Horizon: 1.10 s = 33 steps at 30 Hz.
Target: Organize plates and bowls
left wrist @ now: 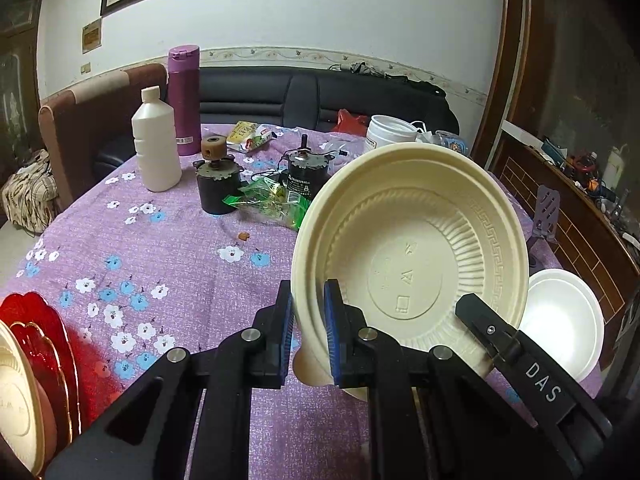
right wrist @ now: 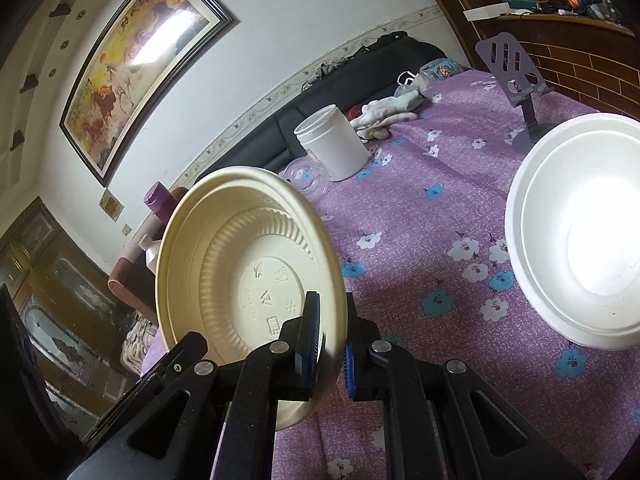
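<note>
At frame centre: you are holding the cream bowl (left wrist: 408,256) tilted above the table (left wrist: 160,264).
Left gripper (left wrist: 308,340): clamping its rim.
Right gripper (right wrist: 332,344): pinching the opposite rim.
Handling: light, flexible; you are gripping rims, so avoid twisting.

bowl (left wrist: 408,256) tilted above table (left wrist: 168,248), foam bowl (left wrist: 560,316) right, bottle (left wrist: 156,148) behind

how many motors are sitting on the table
2. One black motor with a brown wheel on top stands right of the white bottle. The other motor sits behind the green wrapper. The held cream bowl could hide more.
</note>
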Tool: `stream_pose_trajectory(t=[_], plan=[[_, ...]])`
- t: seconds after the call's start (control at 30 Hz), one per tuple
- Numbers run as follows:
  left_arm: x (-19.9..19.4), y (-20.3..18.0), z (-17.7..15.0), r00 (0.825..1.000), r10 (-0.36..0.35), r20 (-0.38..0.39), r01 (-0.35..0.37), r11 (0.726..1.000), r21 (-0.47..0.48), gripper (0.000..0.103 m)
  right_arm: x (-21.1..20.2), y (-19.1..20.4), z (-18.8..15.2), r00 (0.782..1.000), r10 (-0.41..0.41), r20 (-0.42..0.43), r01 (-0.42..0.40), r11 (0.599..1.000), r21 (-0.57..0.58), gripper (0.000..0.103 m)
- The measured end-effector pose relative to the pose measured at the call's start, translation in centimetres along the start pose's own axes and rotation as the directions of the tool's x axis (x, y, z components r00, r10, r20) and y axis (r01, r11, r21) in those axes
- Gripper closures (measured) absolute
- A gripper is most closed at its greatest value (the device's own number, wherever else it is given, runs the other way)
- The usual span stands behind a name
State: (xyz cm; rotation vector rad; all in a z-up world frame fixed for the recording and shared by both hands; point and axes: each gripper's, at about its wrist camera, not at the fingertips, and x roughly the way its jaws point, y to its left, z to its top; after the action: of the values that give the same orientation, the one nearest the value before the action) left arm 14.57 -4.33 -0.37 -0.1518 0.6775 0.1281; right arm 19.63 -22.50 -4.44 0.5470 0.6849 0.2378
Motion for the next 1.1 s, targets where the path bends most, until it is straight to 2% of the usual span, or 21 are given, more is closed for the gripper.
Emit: stream_pose_trajectory(t=[0.33, 0.8, 1.1], plan=[[-1.1, 0.9, -0.6, 0.999, 0.044, 0.01, -0.044, 0.999, -0.004, 0.09, 0.1, 0.9, -0.4, 0.999, 0.033, -0.022, -0.034, 0.999, -0.035, 0.093], [-3.6, 4.3, -1.2, 0.997, 0.083, -0.005, -0.083, 0.996, -0.041, 0.089, -0.2, 3.9, -1.8, 0.994, 0.087, -0.067, -0.093, 0.992, -0.091, 0.094], [-5.2, 6.7, -2.7, 0.996, 0.085, -0.033, -0.087, 0.994, -0.066, 0.089, -1.3, 5.3, -4.4, 0.992, 0.073, -0.105, -0.081, 0.994, -0.078, 0.094]])
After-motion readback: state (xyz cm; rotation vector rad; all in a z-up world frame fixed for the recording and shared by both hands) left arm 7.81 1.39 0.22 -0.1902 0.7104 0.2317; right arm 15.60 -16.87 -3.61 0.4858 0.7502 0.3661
